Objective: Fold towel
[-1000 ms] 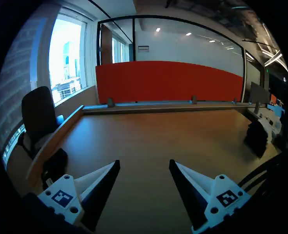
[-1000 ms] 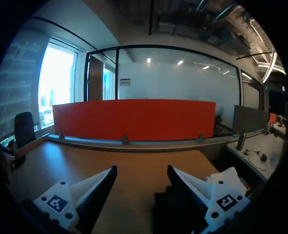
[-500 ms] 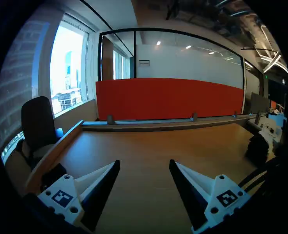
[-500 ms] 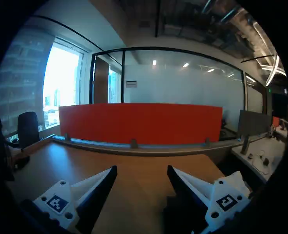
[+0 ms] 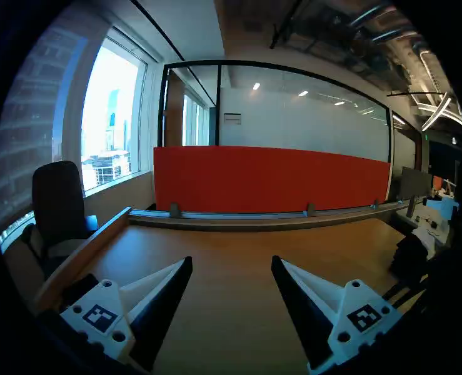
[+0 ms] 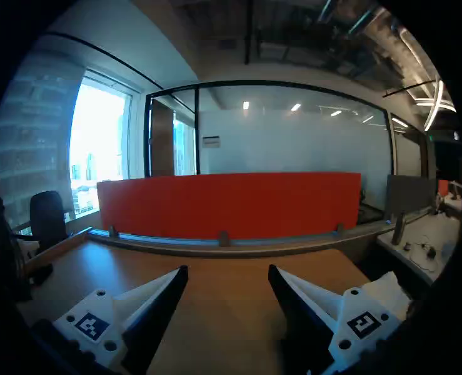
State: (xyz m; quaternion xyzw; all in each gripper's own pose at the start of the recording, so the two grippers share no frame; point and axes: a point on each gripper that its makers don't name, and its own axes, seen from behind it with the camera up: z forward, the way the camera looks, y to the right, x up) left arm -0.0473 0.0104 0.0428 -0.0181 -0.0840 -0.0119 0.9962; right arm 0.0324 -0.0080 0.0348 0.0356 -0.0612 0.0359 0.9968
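We hold the left tongs [image 5: 231, 259] and right tongs [image 6: 227, 268] gaping and empty above the brown wooden bench [image 5: 243, 247]. A dark bundled cloth [image 5: 412, 256], probably the towel, sits at 3 o'clock in the left gripper view, by the bench edge; whether folding remains, we cannot tell.

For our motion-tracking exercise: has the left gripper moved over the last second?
Yes. The left gripper has tipped upward: the long red divider panel sits lower in its view than before, with more ceiling showing.
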